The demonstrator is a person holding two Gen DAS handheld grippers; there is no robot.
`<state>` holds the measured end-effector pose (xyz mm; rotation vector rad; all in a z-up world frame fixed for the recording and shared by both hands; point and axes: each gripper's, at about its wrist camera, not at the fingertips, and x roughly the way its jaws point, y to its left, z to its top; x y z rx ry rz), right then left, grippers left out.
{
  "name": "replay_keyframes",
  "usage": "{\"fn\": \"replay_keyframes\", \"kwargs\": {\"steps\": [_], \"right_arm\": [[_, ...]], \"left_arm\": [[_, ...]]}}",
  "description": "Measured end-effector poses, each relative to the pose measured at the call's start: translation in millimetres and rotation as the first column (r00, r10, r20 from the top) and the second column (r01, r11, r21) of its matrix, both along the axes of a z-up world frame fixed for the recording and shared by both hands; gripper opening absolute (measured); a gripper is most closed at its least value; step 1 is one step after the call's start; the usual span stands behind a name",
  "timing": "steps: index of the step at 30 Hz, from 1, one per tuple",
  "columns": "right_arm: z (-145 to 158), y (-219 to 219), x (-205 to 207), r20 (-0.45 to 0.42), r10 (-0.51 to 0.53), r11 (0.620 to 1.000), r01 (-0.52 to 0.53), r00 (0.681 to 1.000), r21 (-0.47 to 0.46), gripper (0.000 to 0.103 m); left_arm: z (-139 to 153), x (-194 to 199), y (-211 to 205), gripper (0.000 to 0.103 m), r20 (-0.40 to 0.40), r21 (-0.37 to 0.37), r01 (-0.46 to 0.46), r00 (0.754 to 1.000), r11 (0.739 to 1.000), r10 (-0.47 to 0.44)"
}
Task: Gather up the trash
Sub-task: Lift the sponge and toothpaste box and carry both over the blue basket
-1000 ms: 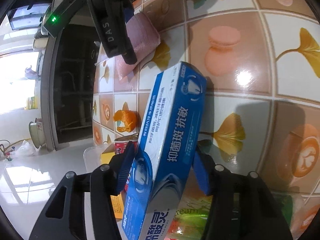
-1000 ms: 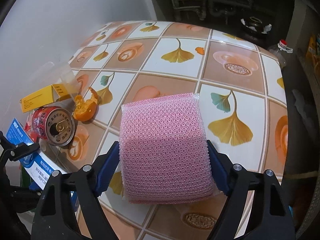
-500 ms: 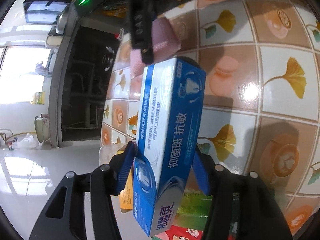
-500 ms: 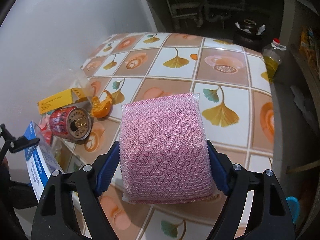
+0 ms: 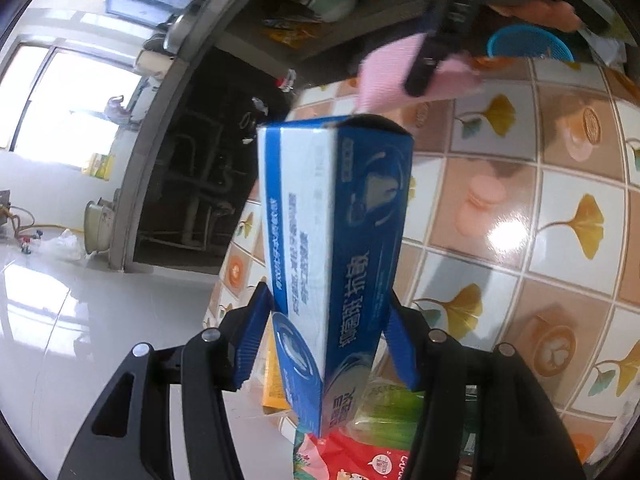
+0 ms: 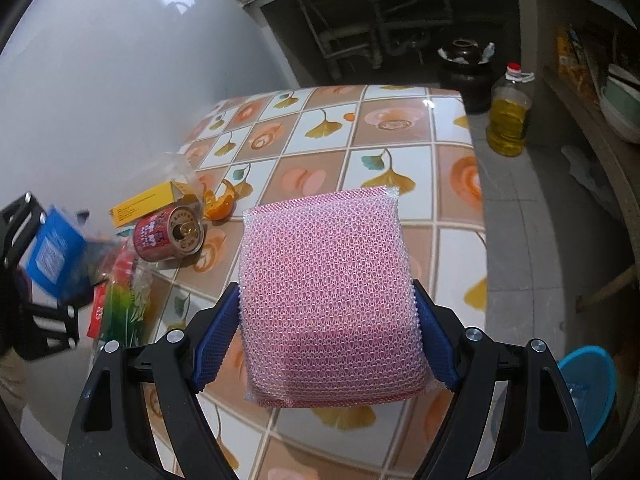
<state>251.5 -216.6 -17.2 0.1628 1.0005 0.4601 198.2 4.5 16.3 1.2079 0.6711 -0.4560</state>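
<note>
Patterned table (image 6: 456, 208) fills the view, litter heaped at its nine o'clock edge. Right gripper (image 6: 326, 332) is clamped on the pink mesh sponge (image 6: 328, 300), blue basket (image 6: 592, 380) waiting at four o'clock. Left gripper (image 5: 326, 344) pinches the blue toothpaste box (image 5: 340, 240) upright. Best carry both level, grips firm, release only over the basket

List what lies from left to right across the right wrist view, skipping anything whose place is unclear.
blue box held by the left gripper → red can → orange peel → pink sponge in the right gripper → oil bottle → blue basket.
</note>
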Motion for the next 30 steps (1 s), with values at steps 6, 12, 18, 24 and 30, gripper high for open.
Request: {"fn": "replay_keyframes", "kwargs": {"steps": [6,12,18,24,30], "right_arm": [[2,-12,-18,0.002,-0.021,0.999,0.02,1.0,0.042,0.077],[-2,-28,-35,-0.008,-0.056,0.992,0.057,0.998,0.111,0.077],[-4,-42,-54,-0.015,-0.089,0.982,0.09,0.996,0.168,0.077],[-4,-60,-72,-0.021,-0.115,0.972,0.117,0.993,0.206,0.077],[-3,-79,-86,-0.02,-0.138,0.963,0.138,0.99,0.232,0.077]], "left_arm": [[21,-7,-3,0.053,0.028,-0.042,-0.017,0.999,0.999,0.019],[32,-16,-18,0.052,0.032,-0.08,0.015,0.999,0.997,-0.012],[37,-25,-42,0.052,0.025,-0.135,0.043,0.999,0.99,-0.04],[42,-35,-65,0.052,-0.048,-0.286,0.018,0.998,0.958,-0.033],[45,-28,-80,0.052,-0.157,-0.436,-0.058,0.988,0.898,-0.012]]}}
